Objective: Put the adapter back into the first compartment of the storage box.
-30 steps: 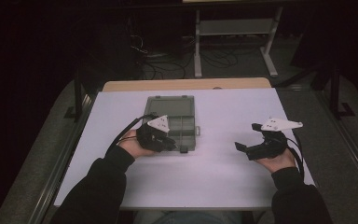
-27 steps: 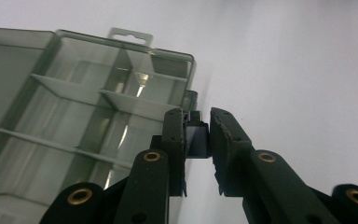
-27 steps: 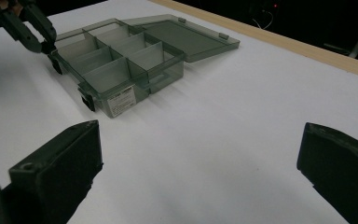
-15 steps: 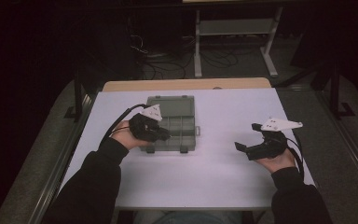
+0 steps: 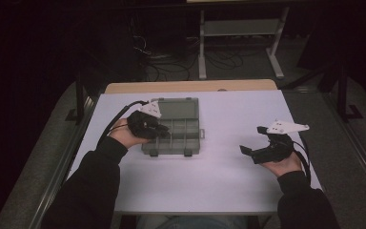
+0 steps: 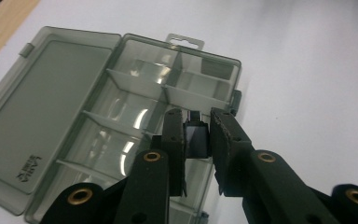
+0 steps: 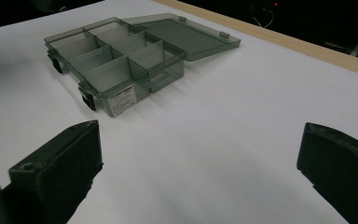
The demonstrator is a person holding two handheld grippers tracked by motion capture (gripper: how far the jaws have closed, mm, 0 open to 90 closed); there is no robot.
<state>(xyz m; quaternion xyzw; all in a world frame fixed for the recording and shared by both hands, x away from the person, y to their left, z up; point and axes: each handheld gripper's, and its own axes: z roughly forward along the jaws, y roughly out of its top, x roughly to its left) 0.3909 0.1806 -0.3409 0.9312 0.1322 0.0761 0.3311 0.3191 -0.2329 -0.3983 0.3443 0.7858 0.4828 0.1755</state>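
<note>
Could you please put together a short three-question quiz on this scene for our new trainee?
1. True or false: the lid of the compartment box lies open.
2. Which gripper has its jaws spread wide over the bare white table: A) left gripper, B) right gripper?
3. What sits between the left gripper's jaws?

Key:
1. True; the lid lies flat behind the compartments.
2. B.
3. A small dark block, pinched above the box; what it is cannot be told.
</note>
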